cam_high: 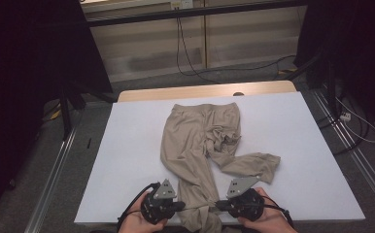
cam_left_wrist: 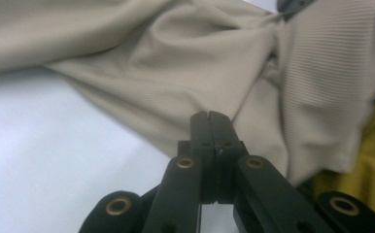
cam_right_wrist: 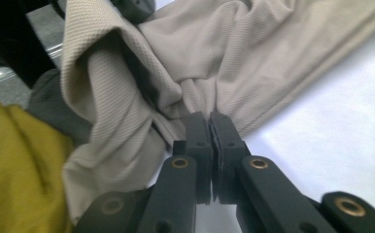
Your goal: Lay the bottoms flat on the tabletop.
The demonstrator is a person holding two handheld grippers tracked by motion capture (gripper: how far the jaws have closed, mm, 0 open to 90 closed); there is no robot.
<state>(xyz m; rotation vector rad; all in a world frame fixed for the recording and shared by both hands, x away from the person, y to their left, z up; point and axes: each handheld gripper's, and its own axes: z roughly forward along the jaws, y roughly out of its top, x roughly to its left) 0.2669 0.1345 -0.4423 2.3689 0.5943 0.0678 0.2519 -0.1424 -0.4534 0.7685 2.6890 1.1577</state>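
Beige trousers (cam_high: 200, 141) lay flat on the white tabletop (cam_high: 297, 145), waistband at the far edge, one leg hem at the near edge. Left claw (cam_high: 181, 206) and right claw (cam_high: 218, 205) were each clenched on that hem's fabric, pinching it from opposite sides.

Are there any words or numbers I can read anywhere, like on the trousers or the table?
None: no words, labels or numbers can be read.
The beige trousers are plain cloth, with no tag or print showing.
The white table is bare of writing.
The black tools carry no lettering either.
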